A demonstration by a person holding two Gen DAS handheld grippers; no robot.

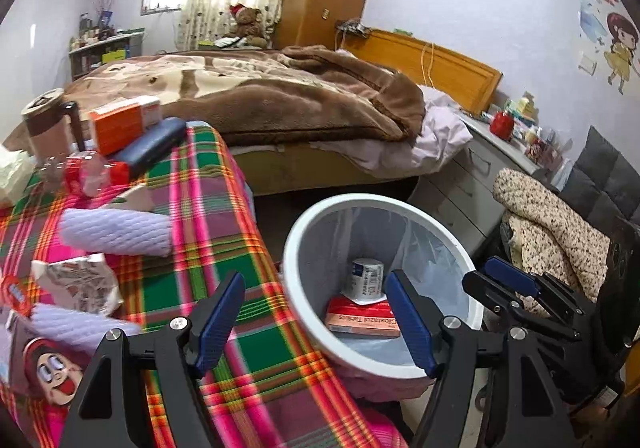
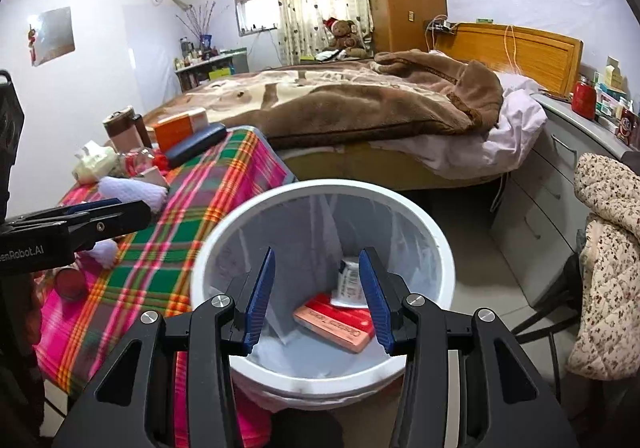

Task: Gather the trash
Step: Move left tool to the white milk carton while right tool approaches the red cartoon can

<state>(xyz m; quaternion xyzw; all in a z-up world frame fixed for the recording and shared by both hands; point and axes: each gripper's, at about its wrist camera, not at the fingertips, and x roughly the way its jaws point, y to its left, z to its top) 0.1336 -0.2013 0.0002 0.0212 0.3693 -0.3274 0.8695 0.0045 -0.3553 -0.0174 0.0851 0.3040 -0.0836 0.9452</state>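
A white trash bin [image 1: 304, 312] with a clear liner stands beside the plaid-covered table [image 1: 224, 232]. Inside lie a pink tablet box [image 1: 362, 322] and a small white cup [image 1: 366, 278]; both show in the right wrist view, the box [image 2: 340, 324] and the cup [image 2: 350, 282]. My left gripper [image 1: 316, 322] is open and empty over the table's edge by the bin. My right gripper [image 2: 320, 296] is open and empty just above the bin [image 2: 416, 215]. A crumpled printed wrapper [image 1: 78, 284] and a clear plastic wrapper with red [image 1: 90, 171] lie on the table.
On the table are two lilac knitted rolls [image 1: 116, 232], an orange box [image 1: 120, 125], a dark case [image 1: 154, 145], a brown mug [image 1: 44, 127] and a tissue pack [image 2: 94, 163]. A bed [image 2: 360, 103] lies behind, drawers [image 2: 560, 191] to the right, and a chair with a spotted blanket [image 2: 608, 260].
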